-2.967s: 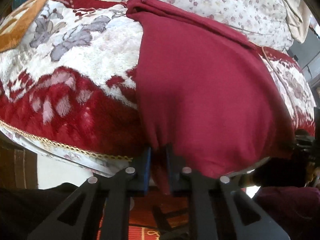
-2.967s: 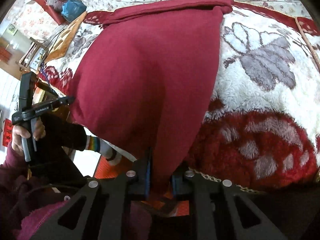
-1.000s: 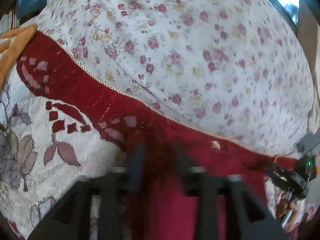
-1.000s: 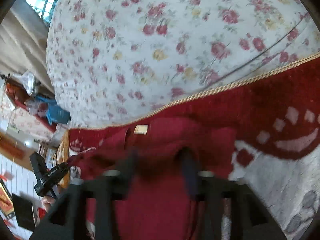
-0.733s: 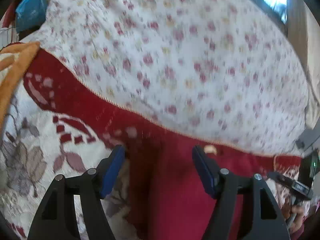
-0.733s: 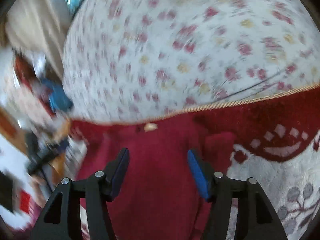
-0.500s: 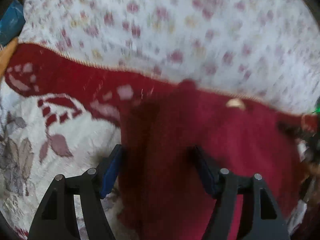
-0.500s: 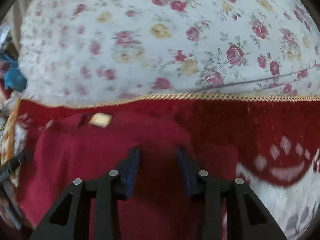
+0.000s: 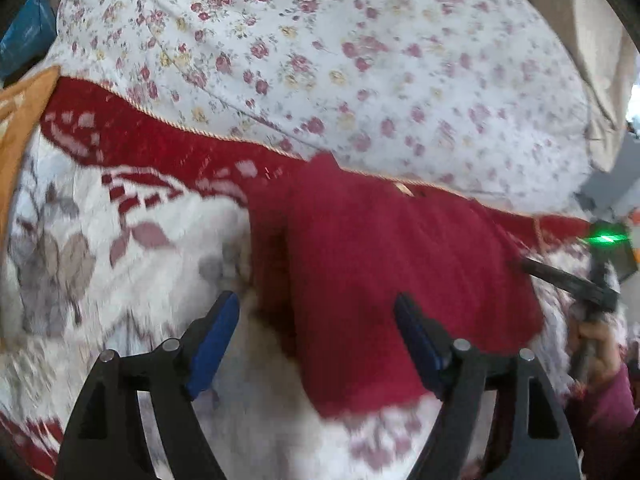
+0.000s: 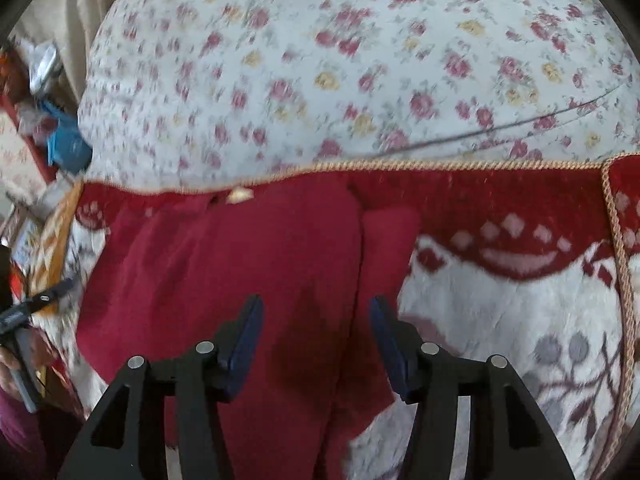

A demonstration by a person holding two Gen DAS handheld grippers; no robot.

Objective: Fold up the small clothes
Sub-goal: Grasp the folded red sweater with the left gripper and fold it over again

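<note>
A dark red garment (image 9: 384, 264) lies folded over on a red-and-white plush blanket (image 9: 132, 264), a small tan label at its far edge. My left gripper (image 9: 316, 320) is open and empty above the garment's left edge. The garment also shows in the right wrist view (image 10: 248, 264), with a folded sleeve along its right side. My right gripper (image 10: 316, 320) is open and empty above the garment's right part. The other gripper shows at the far right of the left wrist view (image 9: 576, 280) and at the far left of the right wrist view (image 10: 24, 312).
A white flowered quilt (image 9: 360, 60) rises behind the blanket's gold-corded edge (image 10: 440, 166). An orange patterned cushion (image 9: 20, 120) lies at the left. Blue bags and clutter (image 10: 60, 140) stand beyond the bed's left side.
Both grippers carried the garment's near hem up to its far edge, then opened and let go. Since then they have pulled back a little; the garment lies doubled over.
</note>
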